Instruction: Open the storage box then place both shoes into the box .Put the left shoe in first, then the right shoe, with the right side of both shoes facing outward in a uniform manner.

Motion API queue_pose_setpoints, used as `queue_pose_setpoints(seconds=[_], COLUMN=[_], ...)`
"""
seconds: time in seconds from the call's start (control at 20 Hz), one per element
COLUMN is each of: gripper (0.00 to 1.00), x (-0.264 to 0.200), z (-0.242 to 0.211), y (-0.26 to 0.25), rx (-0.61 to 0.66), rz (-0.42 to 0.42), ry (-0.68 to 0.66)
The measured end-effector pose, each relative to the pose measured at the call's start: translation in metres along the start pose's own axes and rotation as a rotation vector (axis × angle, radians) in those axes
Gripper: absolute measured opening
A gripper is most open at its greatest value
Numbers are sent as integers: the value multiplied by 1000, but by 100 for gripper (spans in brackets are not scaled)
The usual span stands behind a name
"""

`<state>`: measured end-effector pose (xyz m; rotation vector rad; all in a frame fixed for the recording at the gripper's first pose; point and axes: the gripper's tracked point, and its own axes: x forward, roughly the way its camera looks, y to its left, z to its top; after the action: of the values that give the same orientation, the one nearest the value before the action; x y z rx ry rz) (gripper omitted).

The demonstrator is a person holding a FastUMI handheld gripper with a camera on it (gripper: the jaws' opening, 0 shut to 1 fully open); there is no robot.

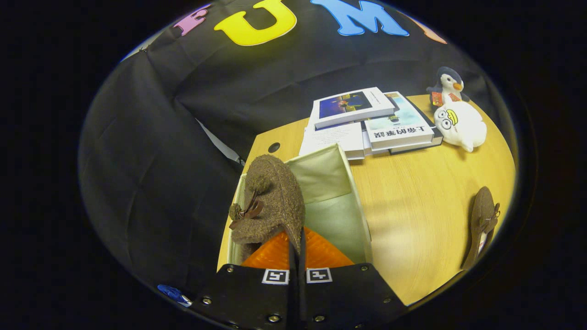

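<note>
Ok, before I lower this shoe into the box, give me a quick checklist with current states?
1. Grip: gripper fingers pinched on the brown shoe's edge: ok.
2. Box open: storage box shows its pale lining, no lid over it: ok.
3. Shoe over box: it hangs above the box's left part: ok.
4. Right side facing outward: cannot tell from this angle.
5. Second shoe waiting on the table, apart from the box: ok.
6. Books and plush toys beyond the box, out of the way: ok.
</note>
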<state>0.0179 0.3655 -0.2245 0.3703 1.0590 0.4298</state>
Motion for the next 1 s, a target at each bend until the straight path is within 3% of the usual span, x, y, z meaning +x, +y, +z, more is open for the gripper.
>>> queue_pose_setpoints(seconds=[0.45,0.55,0.6,0.65,0.7,0.85,1.0], gripper=[1,4,11,32,46,99,98], x=[49,52,56,47,43,23,-9], z=[-53,-60,-63,-62,-60,-48,-33], y=[8,17,22,30,36,42,45], rx=[-27,-55,-69,-79,-89,-145,-213], rz=[-57,-18,10,45,74,126,169], ry=[127,144,153,151,141,99,52])
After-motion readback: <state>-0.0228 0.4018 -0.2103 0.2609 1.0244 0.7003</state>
